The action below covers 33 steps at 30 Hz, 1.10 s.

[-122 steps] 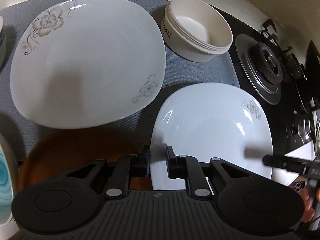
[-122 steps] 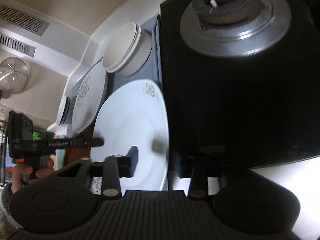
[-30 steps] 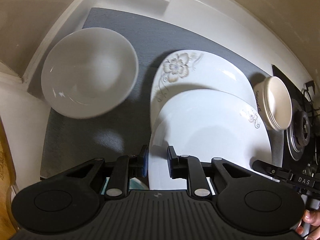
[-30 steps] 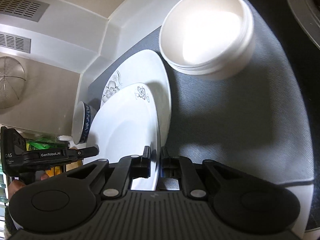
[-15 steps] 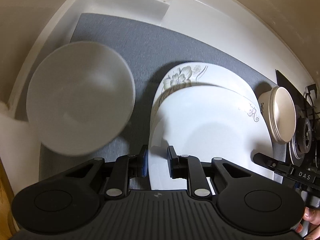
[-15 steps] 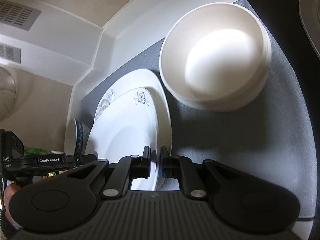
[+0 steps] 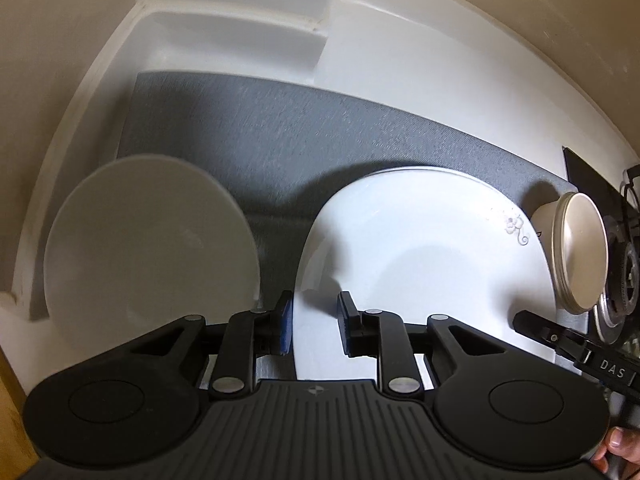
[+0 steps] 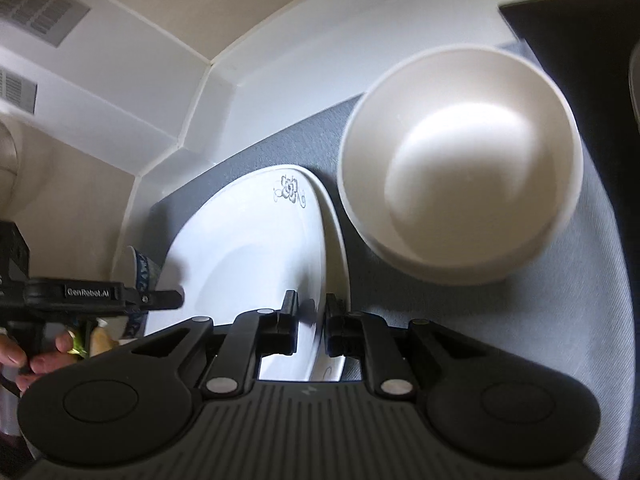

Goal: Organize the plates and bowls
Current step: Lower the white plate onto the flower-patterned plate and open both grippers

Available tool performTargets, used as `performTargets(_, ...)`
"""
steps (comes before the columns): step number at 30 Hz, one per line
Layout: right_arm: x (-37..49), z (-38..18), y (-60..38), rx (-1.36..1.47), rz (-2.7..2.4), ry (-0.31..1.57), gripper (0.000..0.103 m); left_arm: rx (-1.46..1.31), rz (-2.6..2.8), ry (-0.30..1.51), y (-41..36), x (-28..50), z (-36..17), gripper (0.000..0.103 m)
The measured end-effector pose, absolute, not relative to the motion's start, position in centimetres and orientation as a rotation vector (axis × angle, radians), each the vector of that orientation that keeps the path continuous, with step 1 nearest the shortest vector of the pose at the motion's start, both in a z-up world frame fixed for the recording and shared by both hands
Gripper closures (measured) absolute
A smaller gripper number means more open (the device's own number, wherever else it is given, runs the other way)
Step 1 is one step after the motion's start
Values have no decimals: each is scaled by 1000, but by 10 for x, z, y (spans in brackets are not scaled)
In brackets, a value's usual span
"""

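The left gripper (image 7: 312,326), marked "GenRobot.AI", has just been opening, its jaws loose astride the small plate (image 7: 424,264). The small plate sits on the large plate (image 8: 334,240) on the grey mat (image 7: 280,152). The right gripper (image 8: 311,326), marked "DAS", has just been opening around both rims. The cream bowl (image 8: 460,160) stands nearby.

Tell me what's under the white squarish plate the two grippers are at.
Under the white squarish plate, a second, larger white plate's rim peeks out, both on the grey mat. The lower plate's face is covered, so nothing else shows.
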State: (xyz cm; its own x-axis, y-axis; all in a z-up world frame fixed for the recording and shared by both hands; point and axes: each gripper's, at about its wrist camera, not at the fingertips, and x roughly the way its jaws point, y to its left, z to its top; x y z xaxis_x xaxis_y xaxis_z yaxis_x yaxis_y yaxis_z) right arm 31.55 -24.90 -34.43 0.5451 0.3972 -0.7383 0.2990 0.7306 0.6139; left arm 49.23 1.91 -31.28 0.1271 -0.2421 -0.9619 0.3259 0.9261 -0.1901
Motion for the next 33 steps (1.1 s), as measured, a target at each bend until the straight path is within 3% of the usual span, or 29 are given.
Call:
performTargets(6,310,-334,-241,683,2,963,89,162,-421,1282,7,481,-313,79)
performTargets(13,293,-337,-246,771,-45,924,90,187,-416,1221,15,462,-307,82)
performTargets(21,300,-340,-237,755,-47,908,90,218,-406,1147,36,422,-294,79)
performTargets(30,308,-332,-237,737,-23,977,84,327,-330,1069,24,399,-287,80)
performTargets(33,308,-332,-240,784,-6,990,73,232,-332,1128,38,401,-292,81)
